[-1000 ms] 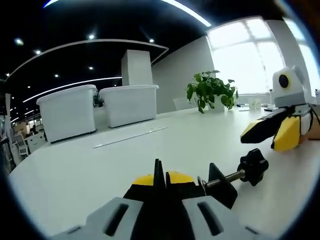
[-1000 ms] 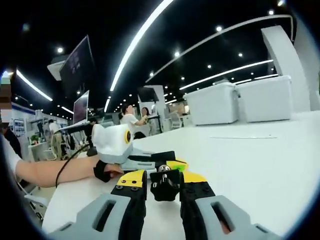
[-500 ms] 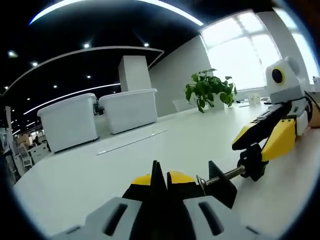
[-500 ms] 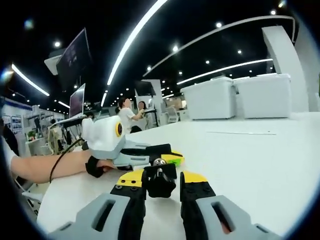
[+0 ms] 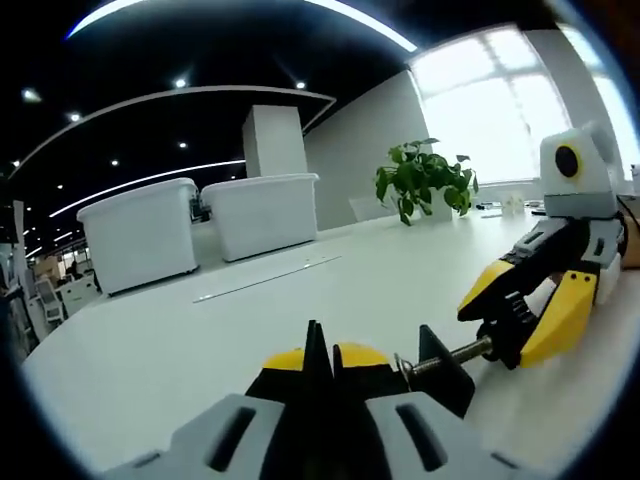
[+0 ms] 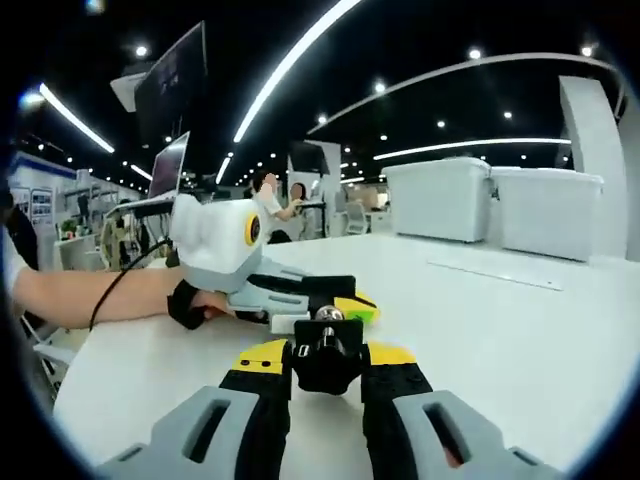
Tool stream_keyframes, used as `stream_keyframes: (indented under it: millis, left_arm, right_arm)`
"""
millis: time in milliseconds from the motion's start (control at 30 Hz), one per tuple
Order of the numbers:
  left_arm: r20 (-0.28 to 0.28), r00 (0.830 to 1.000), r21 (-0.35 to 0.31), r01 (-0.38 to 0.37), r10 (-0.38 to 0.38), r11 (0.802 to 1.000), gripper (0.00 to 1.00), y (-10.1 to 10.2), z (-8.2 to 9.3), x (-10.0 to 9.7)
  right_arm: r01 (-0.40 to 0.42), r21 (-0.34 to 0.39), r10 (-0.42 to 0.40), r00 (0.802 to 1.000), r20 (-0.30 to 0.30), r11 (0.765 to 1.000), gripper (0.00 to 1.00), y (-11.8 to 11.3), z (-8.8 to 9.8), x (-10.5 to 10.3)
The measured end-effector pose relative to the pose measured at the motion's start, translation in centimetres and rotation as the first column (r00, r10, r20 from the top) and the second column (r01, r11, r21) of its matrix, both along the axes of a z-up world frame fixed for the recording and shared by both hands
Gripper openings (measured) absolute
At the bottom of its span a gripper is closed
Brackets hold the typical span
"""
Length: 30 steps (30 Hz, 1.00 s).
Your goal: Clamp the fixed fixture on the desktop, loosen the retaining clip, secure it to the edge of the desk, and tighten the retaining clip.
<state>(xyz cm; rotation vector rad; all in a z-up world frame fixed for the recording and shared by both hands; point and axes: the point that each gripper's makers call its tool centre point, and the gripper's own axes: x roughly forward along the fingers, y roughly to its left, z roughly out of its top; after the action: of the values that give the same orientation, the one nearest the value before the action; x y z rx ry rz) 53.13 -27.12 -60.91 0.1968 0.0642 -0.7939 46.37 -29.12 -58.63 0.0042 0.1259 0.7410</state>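
Observation:
The black clamp fixture [image 5: 441, 368] rests on the white desk [image 5: 180, 340]. My left gripper [image 5: 322, 362] is shut on its frame, jaws pressed together. A threaded screw [image 5: 455, 353] runs right from the frame to a black knob [image 5: 508, 335]. My right gripper [image 5: 500, 330] comes in from the right with its yellow jaws above and below that knob. In the right gripper view the knob [image 6: 327, 358] fills the gap between the jaws of my right gripper [image 6: 328, 350], which stands open. Beyond it lies the left gripper [image 6: 345, 305], held by a hand [image 6: 195, 300].
Two white storage bins [image 5: 140, 235] [image 5: 262, 210] stand at the far side of the desk. A potted plant [image 5: 425, 180] is at the back right. The desk edge [image 6: 95, 370] runs close on the left of the right gripper view. People [image 6: 270, 195] sit at desks far behind.
The right gripper has moved in from clear of the fixture until its jaws sit around the knob. The gap between its jaws looks unchanged. The left gripper keeps its hold.

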Motion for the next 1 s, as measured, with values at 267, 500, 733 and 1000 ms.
stream_keyframes:
  millis: [267,500,733,1000]
  left_arm:
    - [0.002,1.000,0.001,-0.015,0.015,1.000,0.08,-0.1,0.0,0.3]
    - [0.005,1.000,0.002,-0.015,0.015,1.000,0.08,-0.1,0.0,0.4]
    - [0.012,1.000,0.005,-0.014,0.014,1.000,0.08,0.0,0.0,0.4]
    - [0.013,1.000,0.005,-0.014,0.014,1.000,0.08,0.0,0.0,0.3]
  right_arm:
    - [0.025,-0.007,-0.025,0.999,-0.025,1.000,0.27,-0.1,-0.3,0.8]
    - [0.035,-0.155,-0.013,0.990,0.141,0.987,0.27,0.2,0.1,0.7]
    - [0.072,-0.281,0.005,0.965,0.263,0.957,0.27,0.7,0.1,0.1]
    - [0.158,-0.483,0.074,0.901,0.428,0.861,0.27,1.3,-0.1,-0.8]
